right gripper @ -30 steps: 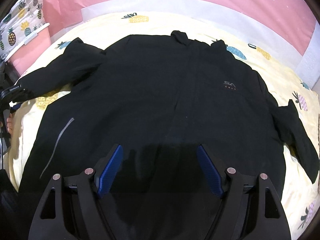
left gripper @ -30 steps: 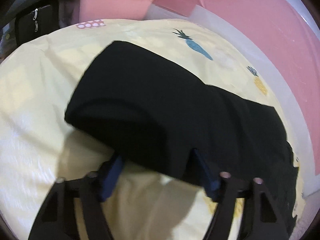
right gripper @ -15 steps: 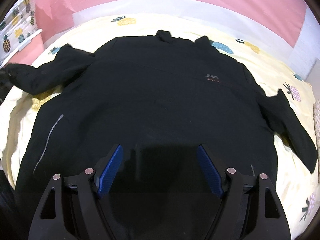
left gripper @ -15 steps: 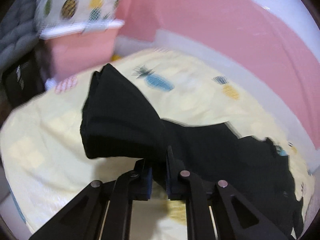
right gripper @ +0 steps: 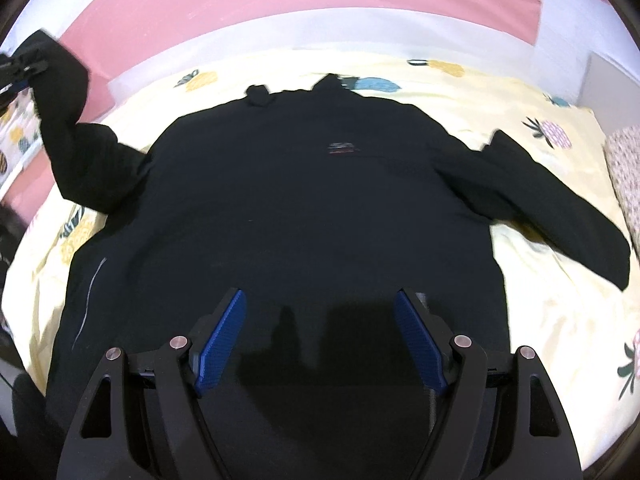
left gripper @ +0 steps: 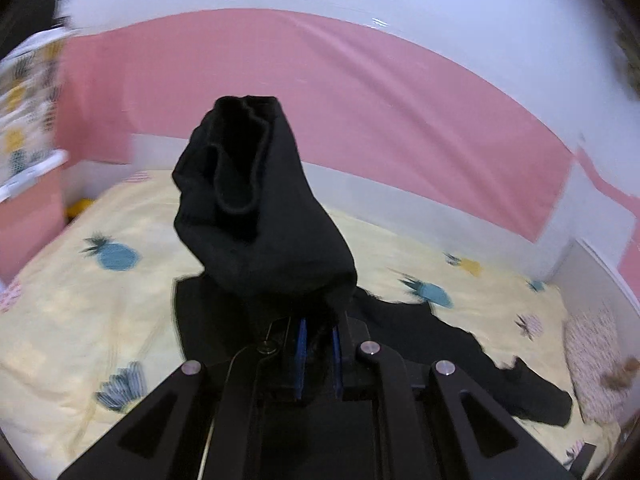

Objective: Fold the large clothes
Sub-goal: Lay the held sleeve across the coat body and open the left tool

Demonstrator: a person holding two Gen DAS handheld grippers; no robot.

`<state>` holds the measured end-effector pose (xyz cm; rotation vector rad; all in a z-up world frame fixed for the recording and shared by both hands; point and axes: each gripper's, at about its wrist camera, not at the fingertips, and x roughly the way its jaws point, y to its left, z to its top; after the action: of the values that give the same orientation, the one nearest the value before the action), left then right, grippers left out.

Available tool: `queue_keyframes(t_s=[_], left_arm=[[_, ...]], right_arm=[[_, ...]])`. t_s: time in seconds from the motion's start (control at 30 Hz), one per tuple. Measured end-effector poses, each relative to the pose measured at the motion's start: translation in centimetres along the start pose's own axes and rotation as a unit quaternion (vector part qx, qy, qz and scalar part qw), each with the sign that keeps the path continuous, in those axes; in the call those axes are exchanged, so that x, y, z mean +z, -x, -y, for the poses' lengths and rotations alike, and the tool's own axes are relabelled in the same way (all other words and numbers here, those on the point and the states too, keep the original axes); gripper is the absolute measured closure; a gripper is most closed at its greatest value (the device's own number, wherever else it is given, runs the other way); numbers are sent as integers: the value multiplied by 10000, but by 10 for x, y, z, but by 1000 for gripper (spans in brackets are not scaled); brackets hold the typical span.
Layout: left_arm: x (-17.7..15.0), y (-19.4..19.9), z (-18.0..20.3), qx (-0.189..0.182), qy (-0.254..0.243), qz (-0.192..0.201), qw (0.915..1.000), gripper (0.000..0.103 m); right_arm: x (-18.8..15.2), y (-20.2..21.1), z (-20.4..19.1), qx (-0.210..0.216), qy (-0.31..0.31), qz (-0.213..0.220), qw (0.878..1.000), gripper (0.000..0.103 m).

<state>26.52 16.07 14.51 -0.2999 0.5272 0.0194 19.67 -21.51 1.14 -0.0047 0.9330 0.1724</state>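
Sleeve (left gripper: pixel 256 216) raised, left gripper (left gripper: pixel 318 344) clamping it

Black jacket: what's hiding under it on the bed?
Under the black jacket lies the yellow pineapple sheet, showing around its edges. Anything beneath the jacket's middle is covered.

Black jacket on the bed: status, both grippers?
Left gripper shut on black jacket sleeve cuff, lifted. Right gripper open, hovering over black jacket body. Other sleeve flat. No obstruction seen.
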Motion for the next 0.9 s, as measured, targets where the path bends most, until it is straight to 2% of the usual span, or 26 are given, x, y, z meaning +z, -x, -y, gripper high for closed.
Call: queue_keyframes(t_s=[0.13,0.27,0.4,0.47,0.57,0.63,0.7,0.8,0.9], left_arm=[[-19,-44,56,-435,-273,-390,9979,92],[-53,-94,103,-713,-500,-928,9919,92],[-99,-146,134,-807,-741,-1549,9818,92],[-128,-160,144,-769,-886,-1785,9769,91],[-161,-175,158,-957,-953,-2098,9684,70],[-172,-179,163,-1217,-868,-2323,9611,37],[-175,-171,167,-1464,-815,-2356,9573,30],[-166,-147,164,-1600,-880,-2183,9586,29],[-140,-115,139,-1608,-798,-1781,9675,29]], right_arm=[[-6,-3,22,105,-175,-49,9998,26],[-13,-13,46,164,-415,-244,9987,26],[-20,-23,67,32,-602,-346,9976,26],[-22,-28,76,14,-682,-380,9969,26],[-25,-33,87,4,-772,-395,9962,26],[-25,-35,90,-7,-790,-377,9962,26],[-23,-34,92,-16,-798,-345,9962,26],[-16,-28,92,-25,-801,-213,9966,26],[-2,-24,87,36,-750,-53,9972,26]])
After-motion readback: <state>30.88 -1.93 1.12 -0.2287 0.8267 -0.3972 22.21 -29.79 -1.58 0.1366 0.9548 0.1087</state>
